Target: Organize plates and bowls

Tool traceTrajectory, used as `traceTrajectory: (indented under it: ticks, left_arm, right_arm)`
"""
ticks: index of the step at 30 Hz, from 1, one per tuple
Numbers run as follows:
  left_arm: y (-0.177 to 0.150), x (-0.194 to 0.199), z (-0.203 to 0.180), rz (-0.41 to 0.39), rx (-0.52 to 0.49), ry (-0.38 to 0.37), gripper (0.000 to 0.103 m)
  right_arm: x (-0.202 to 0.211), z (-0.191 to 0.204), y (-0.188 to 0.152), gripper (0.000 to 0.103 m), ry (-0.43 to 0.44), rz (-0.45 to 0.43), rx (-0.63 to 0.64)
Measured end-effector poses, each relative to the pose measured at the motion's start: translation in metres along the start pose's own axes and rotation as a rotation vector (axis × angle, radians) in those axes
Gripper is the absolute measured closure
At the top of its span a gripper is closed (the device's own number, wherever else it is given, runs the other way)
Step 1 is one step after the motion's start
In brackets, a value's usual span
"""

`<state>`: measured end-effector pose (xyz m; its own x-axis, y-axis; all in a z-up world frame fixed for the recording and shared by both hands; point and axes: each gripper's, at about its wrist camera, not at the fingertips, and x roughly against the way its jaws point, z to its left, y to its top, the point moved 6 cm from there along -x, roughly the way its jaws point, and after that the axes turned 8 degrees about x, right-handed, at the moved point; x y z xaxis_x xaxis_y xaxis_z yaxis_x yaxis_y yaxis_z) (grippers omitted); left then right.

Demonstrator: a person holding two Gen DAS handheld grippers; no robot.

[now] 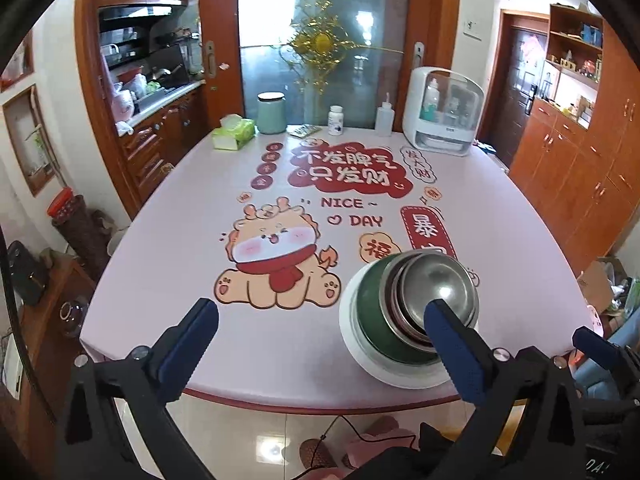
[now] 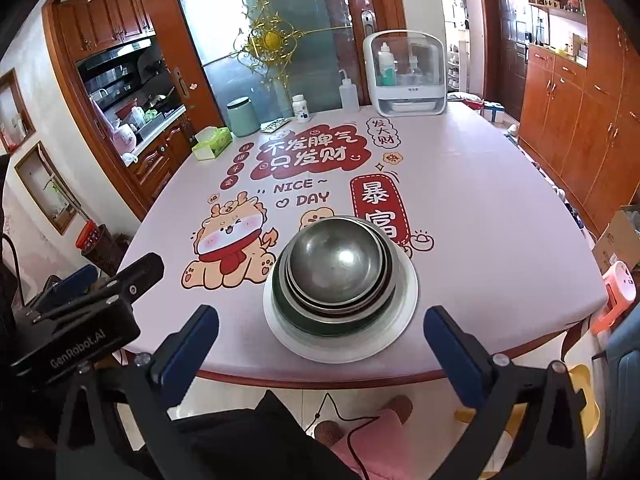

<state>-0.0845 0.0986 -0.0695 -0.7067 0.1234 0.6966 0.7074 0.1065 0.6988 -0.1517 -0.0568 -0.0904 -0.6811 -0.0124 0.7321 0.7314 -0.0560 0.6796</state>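
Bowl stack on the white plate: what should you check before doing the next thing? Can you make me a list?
1. Bowl stack nested, not leaning: ok.
2. Stack sits on white plate: ok.
3. Plate fully on the table, though near its front edge: ok.
4. Left gripper open, holding nothing: ok.
5. Right gripper open, holding nothing: ok.
6. More dishes left to sort elsewhere: cannot tell.

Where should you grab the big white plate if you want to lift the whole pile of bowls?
Grip the white plate by its bare rim, best on the right or near side, where it sticks out past the bowls. The bowls sit nested in its middle, so only the flat edge is free. Slide one finger of the right hand-held gripper under the rim, keep it level, and probably steady the opposite edge too.
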Motion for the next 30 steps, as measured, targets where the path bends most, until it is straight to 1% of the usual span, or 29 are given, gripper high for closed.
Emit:
traceTrajectory:
  ticks: [3, 12, 30]
  left_arm:
    - [0.001, 0.006, 0.001, -0.025, -0.003, 0.008, 0.001]
    - [0.002, 0.016, 0.000, -0.062, -0.018, 0.028, 0.001]
    - [-0.001, 0.020, -0.002, -0.063, -0.027, 0.018, 0.001]
  right_arm:
    - [-0.001, 0.002, 0.001, 0.000, 0.006, -0.003, 0.002]
    - [-0.001, 0.003, -0.005, 0.000, 0.025, 0.010, -0.006]
    - [0.001, 0.005, -0.009, 0.000, 0.026, 0.014, -0.009]
